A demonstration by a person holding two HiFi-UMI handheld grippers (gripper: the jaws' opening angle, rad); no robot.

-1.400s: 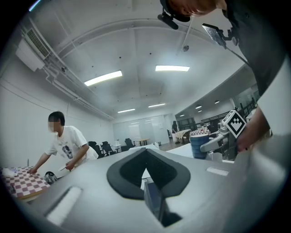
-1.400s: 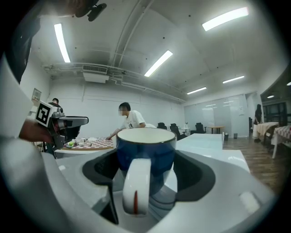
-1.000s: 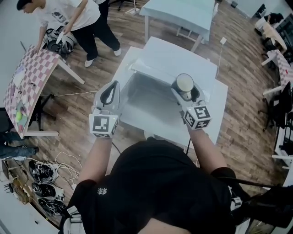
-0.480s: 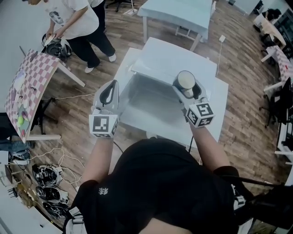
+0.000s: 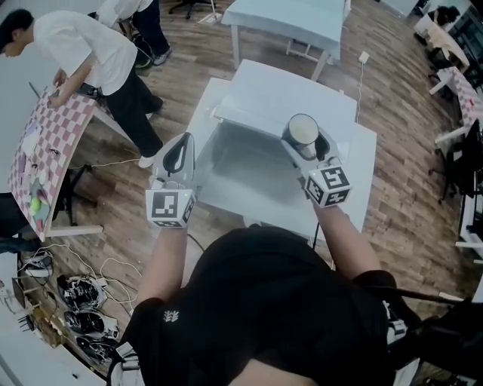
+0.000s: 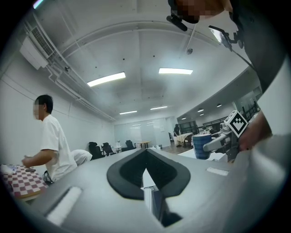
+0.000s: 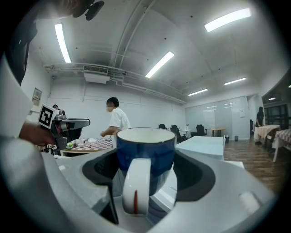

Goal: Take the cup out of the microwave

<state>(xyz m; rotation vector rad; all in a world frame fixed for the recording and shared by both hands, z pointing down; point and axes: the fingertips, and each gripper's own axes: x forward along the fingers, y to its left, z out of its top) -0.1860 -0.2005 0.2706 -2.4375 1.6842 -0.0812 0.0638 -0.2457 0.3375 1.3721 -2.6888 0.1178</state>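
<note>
- The left gripper (image 6: 145,157) is low at the left, beside the microwave's left edge. Its jaws are pressed together with nothing between them.
- The right gripper (image 5: 306,143) is clamped on the blue cup (image 7: 145,152), one jaw on each side. The cup is upright, and its white handle faces back along the gripper.
- The cup is held in the air over the right front of the white microwave (image 5: 283,94), outside its open cavity.
- The microwave stands on a white table (image 5: 362,173).
- Farther left, a person in a white shirt (image 5: 83,45) bends over a checkered table (image 5: 45,143).
- A pale table (image 5: 294,19) stands beyond.
</note>
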